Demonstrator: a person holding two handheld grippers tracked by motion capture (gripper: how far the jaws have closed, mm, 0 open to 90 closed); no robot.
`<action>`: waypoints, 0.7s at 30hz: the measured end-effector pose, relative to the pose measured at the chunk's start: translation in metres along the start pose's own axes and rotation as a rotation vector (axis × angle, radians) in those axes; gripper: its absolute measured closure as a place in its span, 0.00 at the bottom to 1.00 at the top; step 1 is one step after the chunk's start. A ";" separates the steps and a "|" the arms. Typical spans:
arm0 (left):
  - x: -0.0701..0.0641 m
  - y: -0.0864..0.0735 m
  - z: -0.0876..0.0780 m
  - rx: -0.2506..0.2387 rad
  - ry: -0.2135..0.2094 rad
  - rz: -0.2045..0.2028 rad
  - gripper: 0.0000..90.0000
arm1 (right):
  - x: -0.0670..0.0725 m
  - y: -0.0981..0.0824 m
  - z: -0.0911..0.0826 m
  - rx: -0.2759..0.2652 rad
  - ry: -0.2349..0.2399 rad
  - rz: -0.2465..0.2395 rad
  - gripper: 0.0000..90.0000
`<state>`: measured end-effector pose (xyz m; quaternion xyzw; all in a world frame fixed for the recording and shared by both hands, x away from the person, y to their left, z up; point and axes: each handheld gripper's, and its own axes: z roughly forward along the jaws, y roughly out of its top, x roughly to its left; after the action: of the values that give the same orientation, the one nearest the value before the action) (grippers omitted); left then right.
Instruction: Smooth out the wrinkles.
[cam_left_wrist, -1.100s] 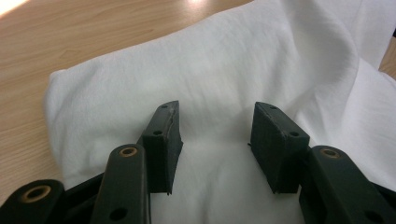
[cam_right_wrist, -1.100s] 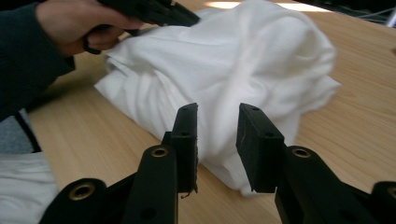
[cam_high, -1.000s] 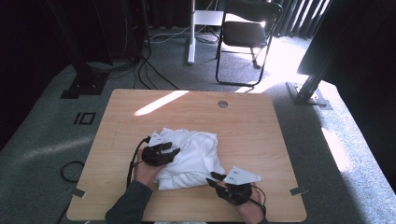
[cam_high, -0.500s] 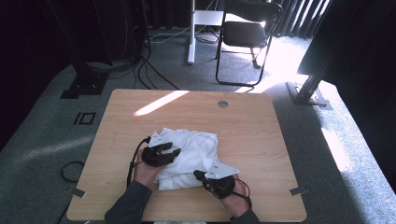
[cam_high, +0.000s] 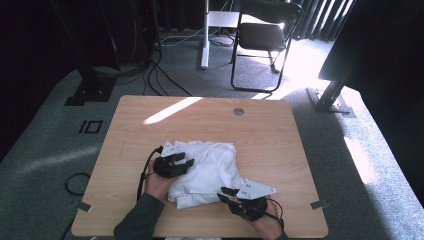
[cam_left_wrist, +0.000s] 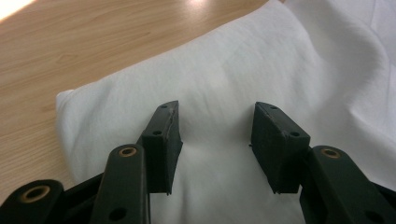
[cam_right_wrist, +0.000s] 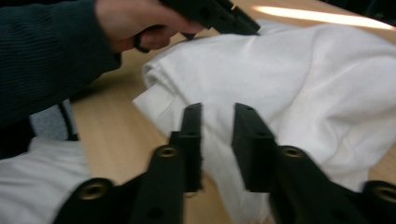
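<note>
White cloth (cam_high: 202, 172) lying bunched and partly folded on the near half of the table (cam_high: 280, 130), closer to the left edge than to the right. Probably being folded, with one side kept down while the other is handled. Left gripper (cam_high: 184, 165) resting on top of the cloth at its left part, jaws about half apart with cloth under them but no fold pinched between the pads (cam_left_wrist: 164, 144); likely there to pin the fabric flat so that it does not slide. Right gripper (cam_high: 226, 195) at the near right corner of the cloth, jaws narrow but with a gap, just opened again after closing; in the right gripper view, cloth behind the gap, nothing clearly clamped. Compared with half a second ago: right gripper drawn back toward the near right, off the cloth; left gripper unchanged in place and opening; cloth shape much the same.
</note>
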<state>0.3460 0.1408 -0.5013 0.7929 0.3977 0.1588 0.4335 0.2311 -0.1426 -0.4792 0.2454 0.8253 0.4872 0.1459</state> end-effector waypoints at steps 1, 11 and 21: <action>-0.001 0.000 -0.001 -0.002 0.001 0.006 0.59 | -0.002 0.002 0.006 -0.007 -0.030 -0.003 0.73; -0.022 0.004 -0.013 -0.038 -0.062 0.053 0.59 | -0.081 0.012 0.040 -0.035 -0.231 0.281 0.64; -0.035 -0.012 0.013 0.031 -0.079 0.108 0.59 | -0.113 0.023 0.024 0.014 -0.363 0.281 0.98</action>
<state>0.3253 0.1101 -0.5152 0.8255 0.3395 0.1442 0.4272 0.3431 -0.1776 -0.4706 0.4425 0.7466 0.4450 0.2209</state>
